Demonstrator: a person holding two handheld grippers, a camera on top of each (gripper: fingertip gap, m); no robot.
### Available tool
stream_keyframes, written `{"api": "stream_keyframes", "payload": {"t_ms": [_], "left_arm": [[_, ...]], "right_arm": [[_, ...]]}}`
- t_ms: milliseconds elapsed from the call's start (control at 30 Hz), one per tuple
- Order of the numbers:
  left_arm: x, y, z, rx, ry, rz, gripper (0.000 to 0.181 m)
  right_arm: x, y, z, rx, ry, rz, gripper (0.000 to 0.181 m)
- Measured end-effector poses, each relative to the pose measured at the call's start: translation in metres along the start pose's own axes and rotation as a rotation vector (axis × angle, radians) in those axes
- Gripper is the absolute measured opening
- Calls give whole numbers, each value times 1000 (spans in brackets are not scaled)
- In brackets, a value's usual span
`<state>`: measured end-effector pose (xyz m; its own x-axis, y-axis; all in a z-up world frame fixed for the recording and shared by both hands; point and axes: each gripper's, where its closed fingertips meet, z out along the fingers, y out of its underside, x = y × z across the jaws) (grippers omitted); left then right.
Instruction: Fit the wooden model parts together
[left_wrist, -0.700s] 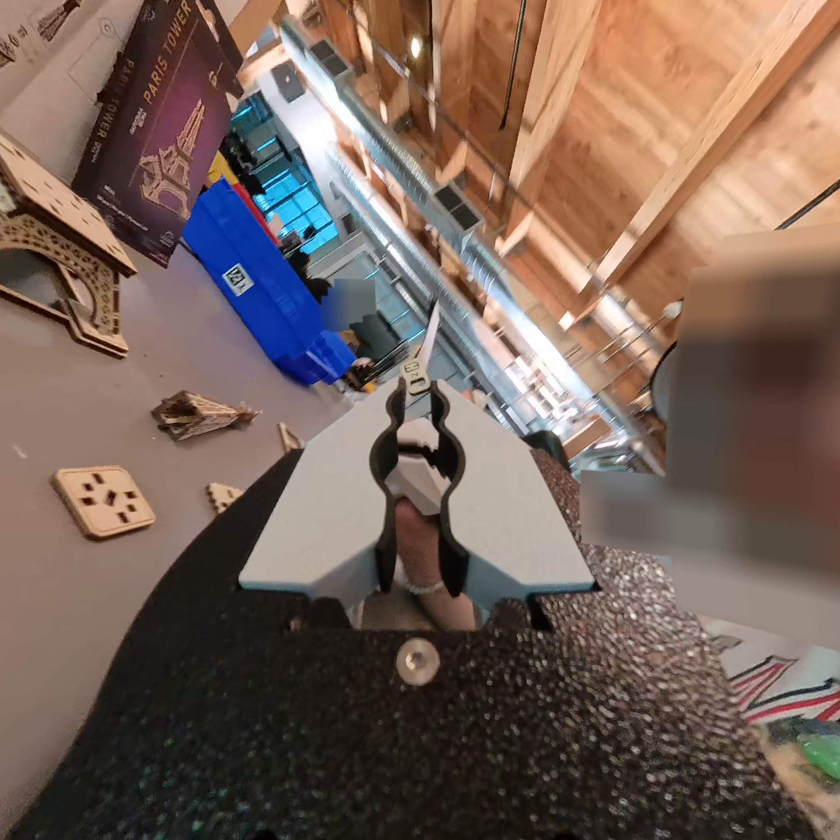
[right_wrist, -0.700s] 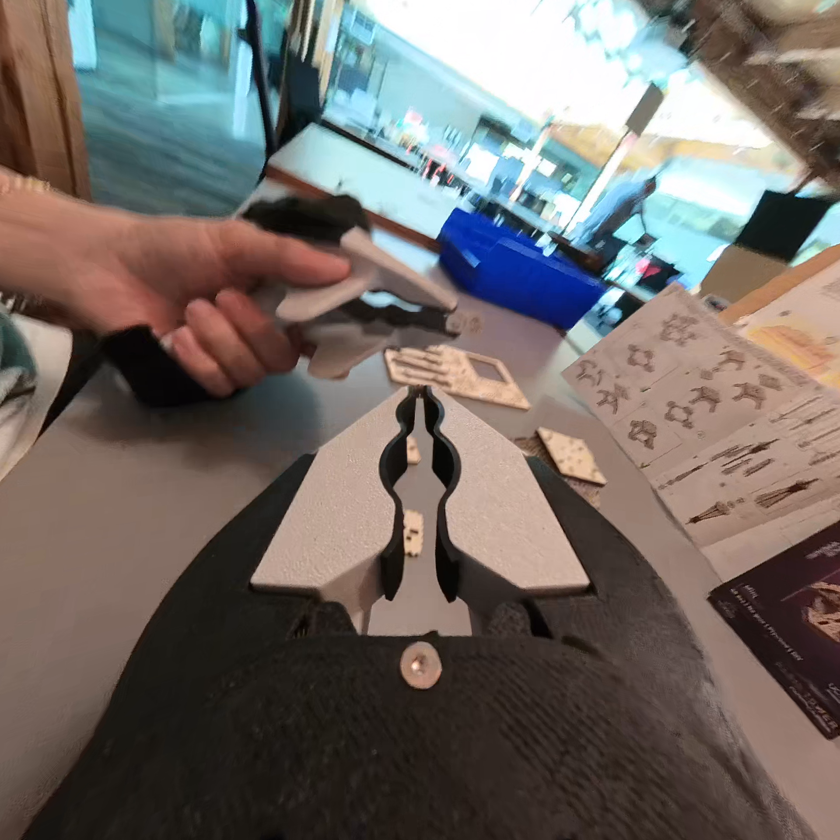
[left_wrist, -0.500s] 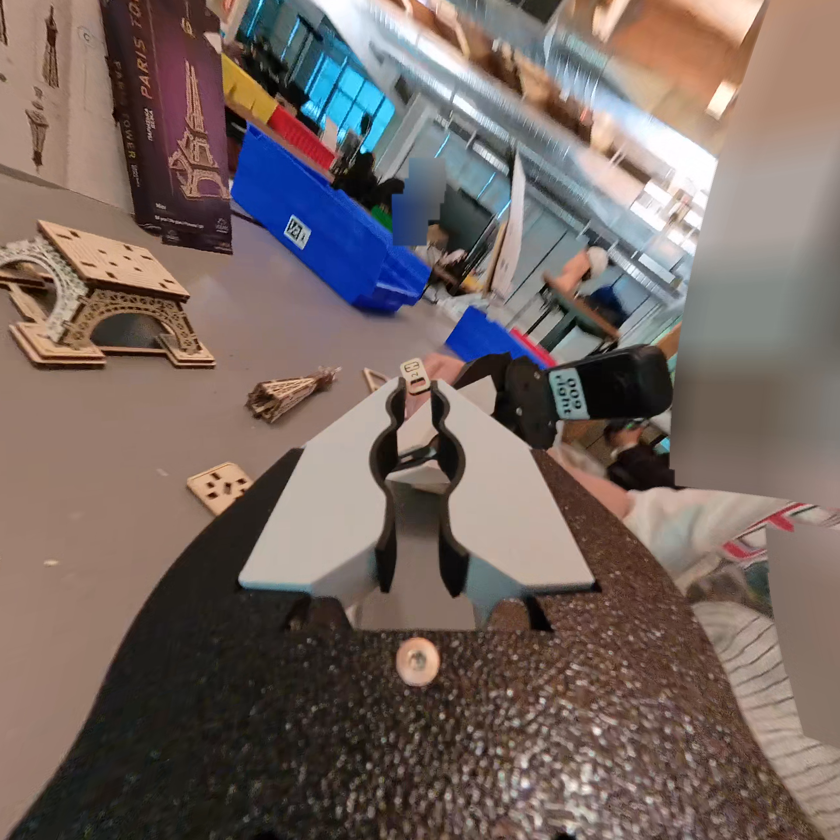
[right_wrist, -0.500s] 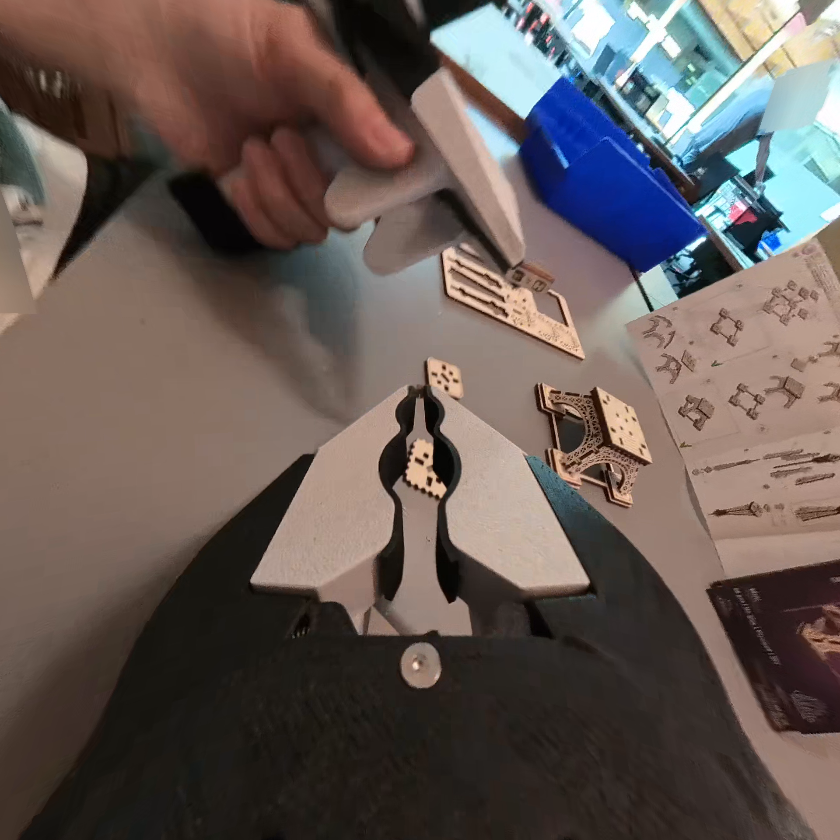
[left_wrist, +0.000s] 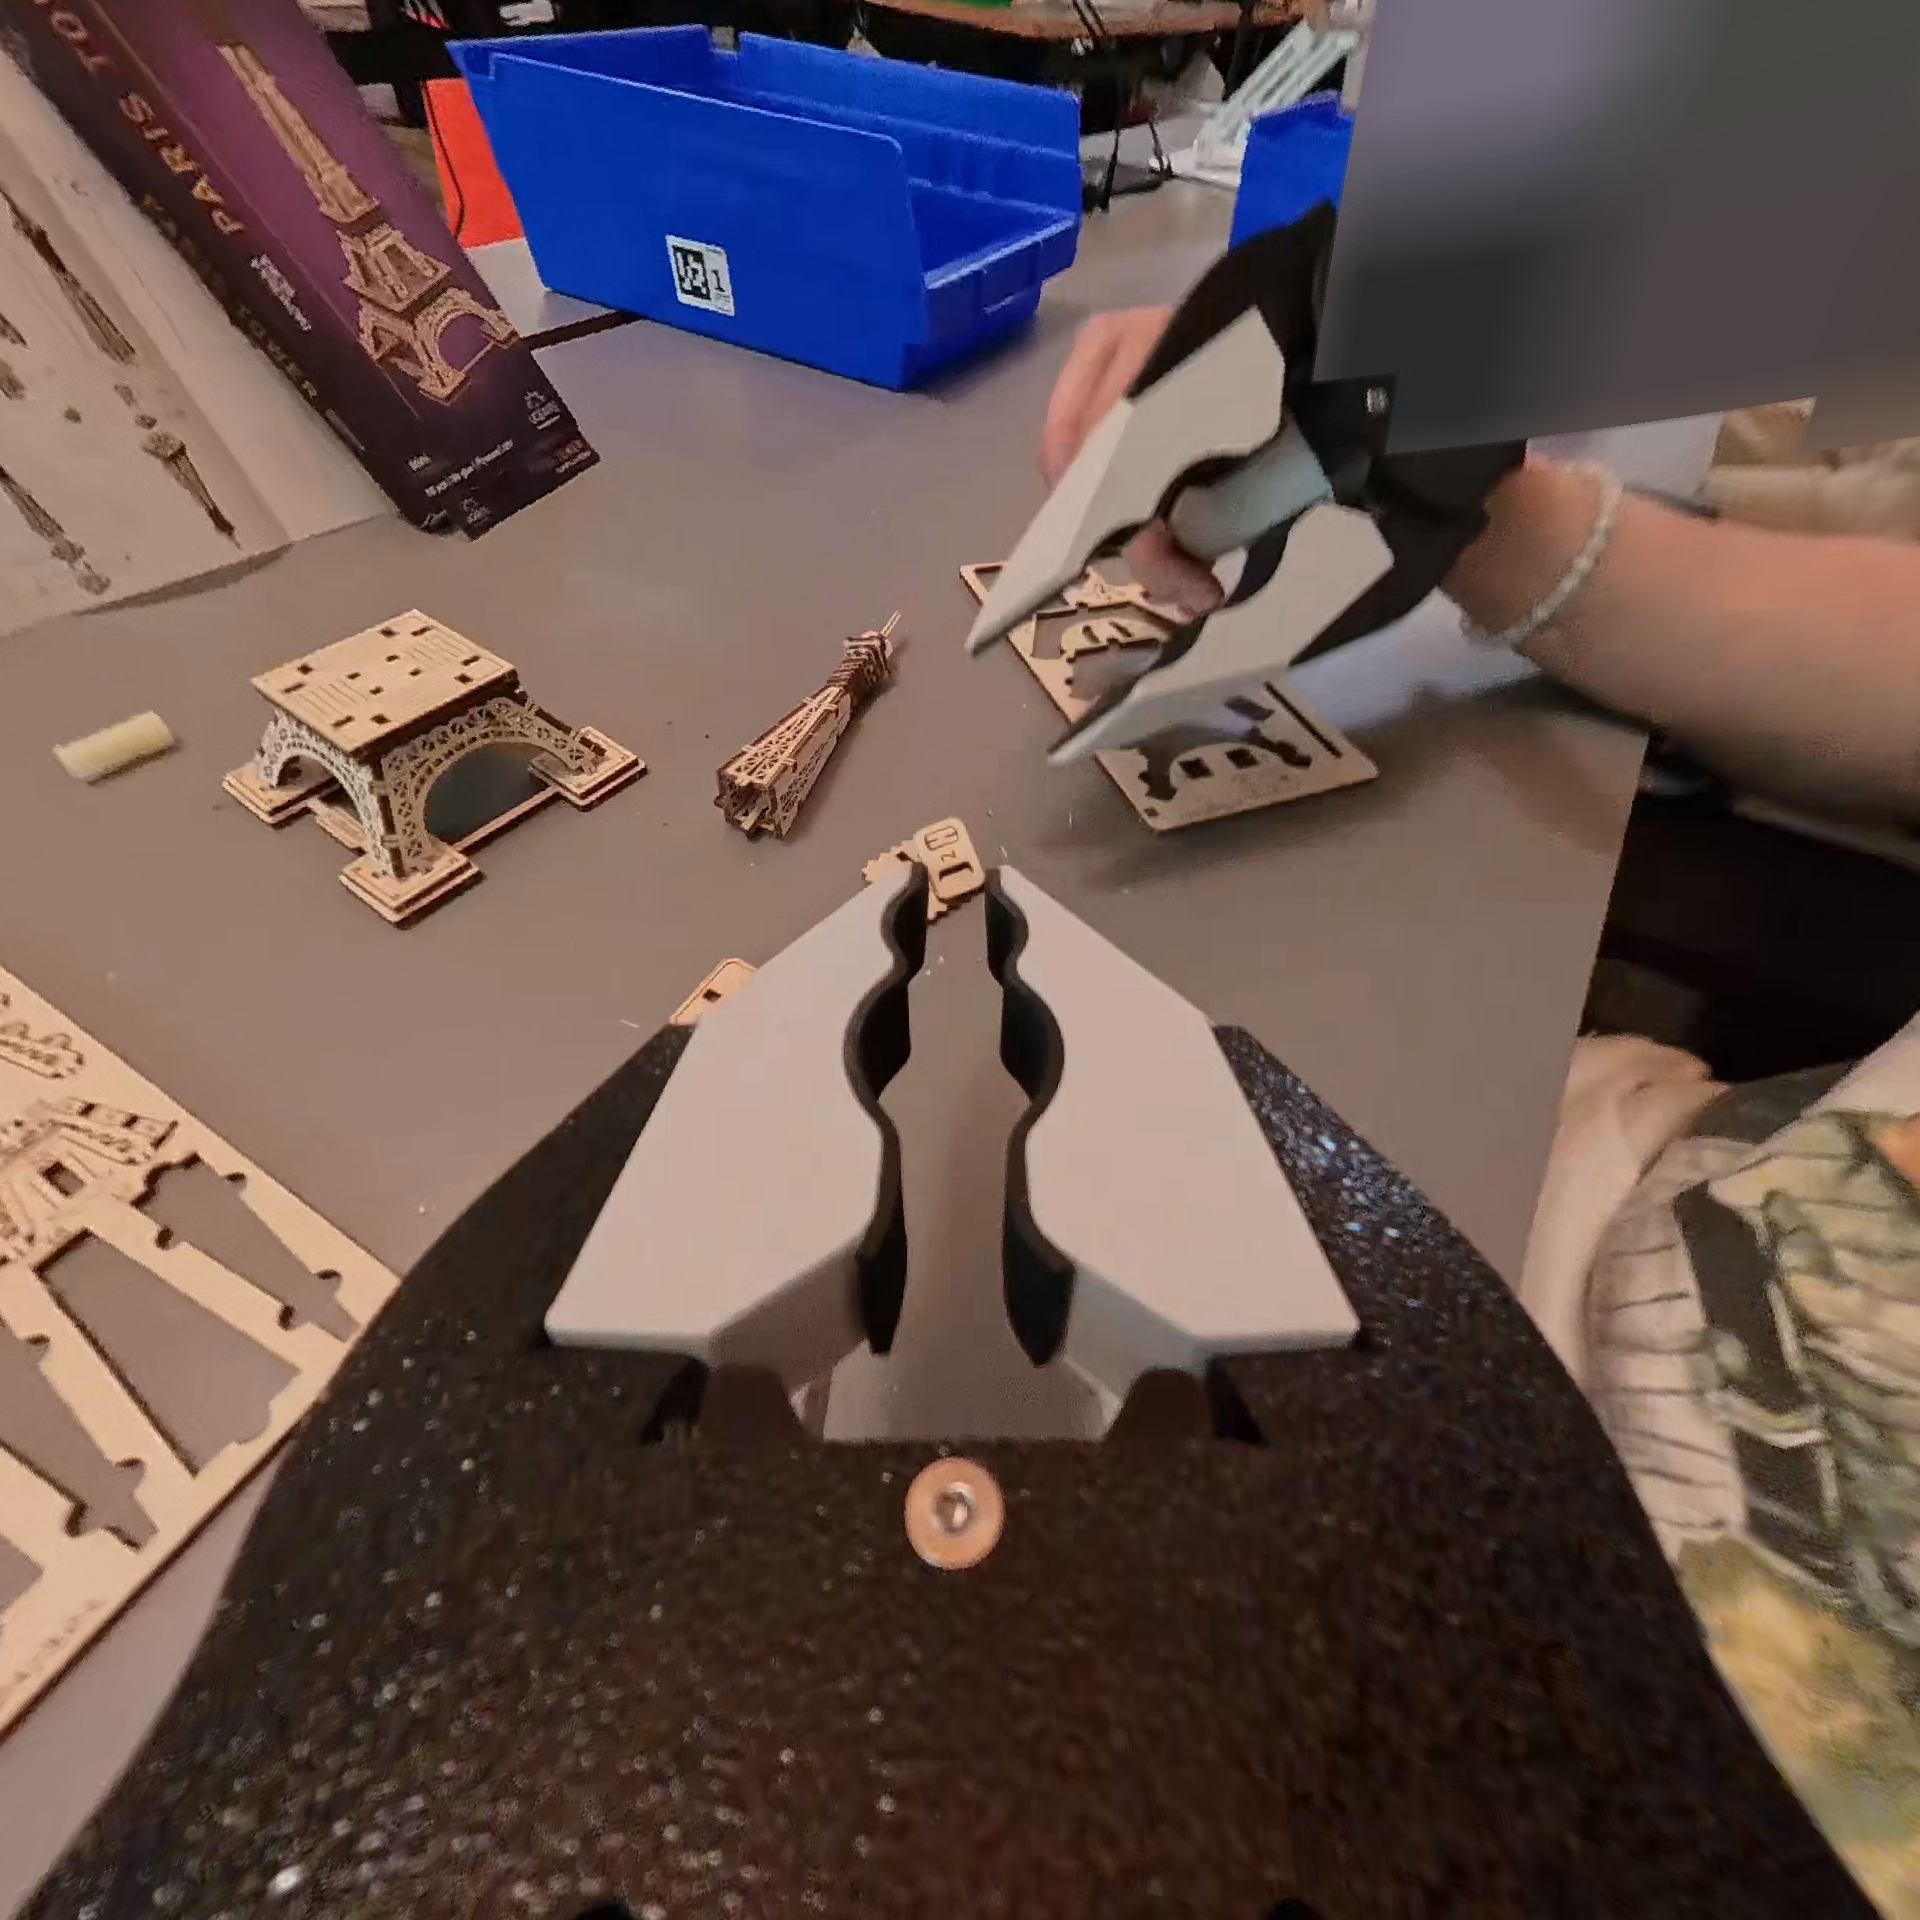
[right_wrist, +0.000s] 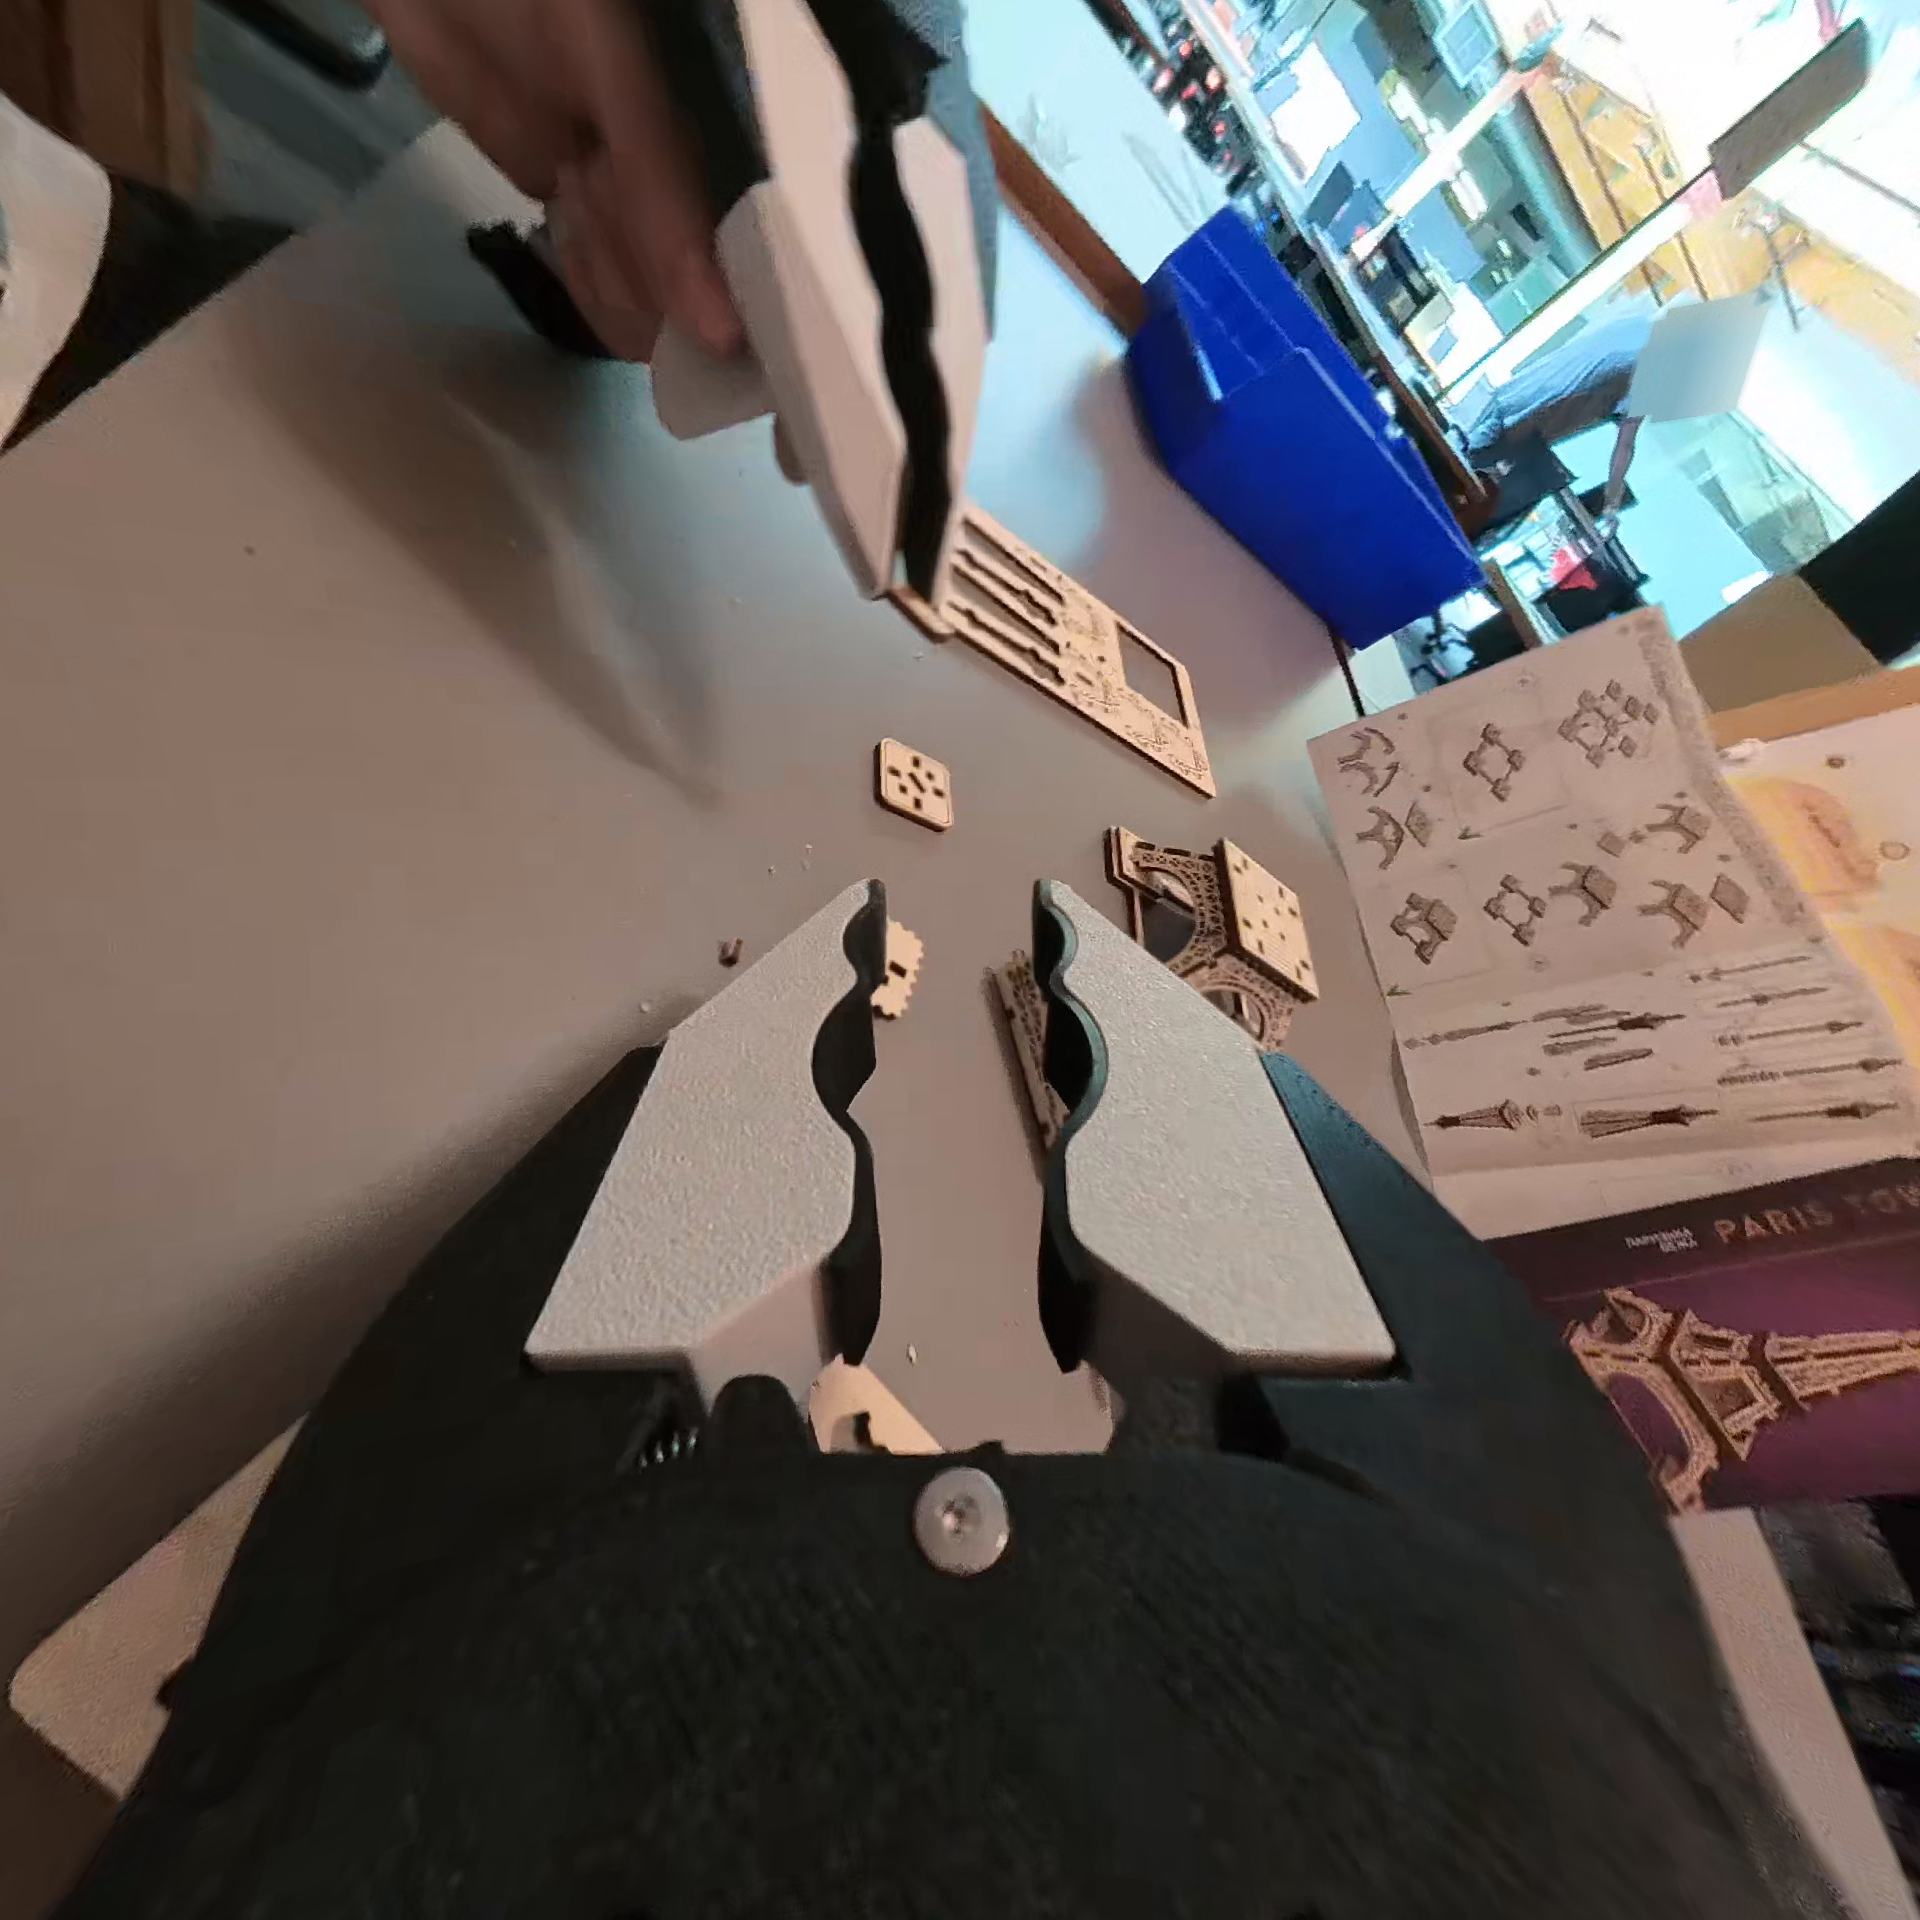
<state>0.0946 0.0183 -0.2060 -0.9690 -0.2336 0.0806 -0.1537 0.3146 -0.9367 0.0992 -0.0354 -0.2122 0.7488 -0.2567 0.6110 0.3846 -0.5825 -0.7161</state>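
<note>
Left gripper (left_wrist: 956, 873): fingers nearly together, pinched at the very tips on a small flat wooden piece (left_wrist: 951, 854), held just above the grey table (left_wrist: 312, 987); from the right wrist view, seen tilted down over the table (right_wrist: 899, 582).
Right gripper (right_wrist: 958, 904): fingers spread wide, nothing between them; from the left wrist view, hanging nose-down (left_wrist: 1013, 698) over a cut-out wooden sheet (left_wrist: 1247, 769).
Toothed piece (right_wrist: 899, 966): flat on the table, just beside the right gripper's left fingertip.
Spire section (left_wrist: 805, 738): lying on its side, between the tower base and the cut-out sheet; in the right wrist view partly hidden behind the right finger (right_wrist: 1023, 1029).
Tower base (left_wrist: 416, 727): upright on four arched legs, flat slotted deck on top, near the spire but apart from it (right_wrist: 1236, 935).
Square slotted plate (right_wrist: 914, 784): flat on the table, beyond the toothed piece, apart from the base.
Second parts sheet (right_wrist: 1081, 665): flat, under the left gripper's tips; mostly emptied of parts (left_wrist: 156, 1247).
Pale short cylinder (left_wrist: 114, 743): on the table, left of the tower base.
Instruction sheet (right_wrist: 1610, 935): spread out beside the base.
Purple kit box (left_wrist: 312, 260): leaning upright past the base.
Blue bin (left_wrist: 790, 197): at the far edge of the table.
</note>
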Motion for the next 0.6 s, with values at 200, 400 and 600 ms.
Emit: {"api": "stream_keyframes", "payload": {"t_ms": [200, 400, 600], "left_arm": [[8, -4, 7, -15, -49, 269, 9], [18, -23, 8, 28, -145, 574, 9], [34, -30, 8, 97, -93, 645, 9]], "right_arm": [[-8, -25, 1, 143, -49, 95, 15], [-2, -42, 4, 229, -42, 250, 19], [-1, -57, -9, 350, -86, 300, 17]]}}
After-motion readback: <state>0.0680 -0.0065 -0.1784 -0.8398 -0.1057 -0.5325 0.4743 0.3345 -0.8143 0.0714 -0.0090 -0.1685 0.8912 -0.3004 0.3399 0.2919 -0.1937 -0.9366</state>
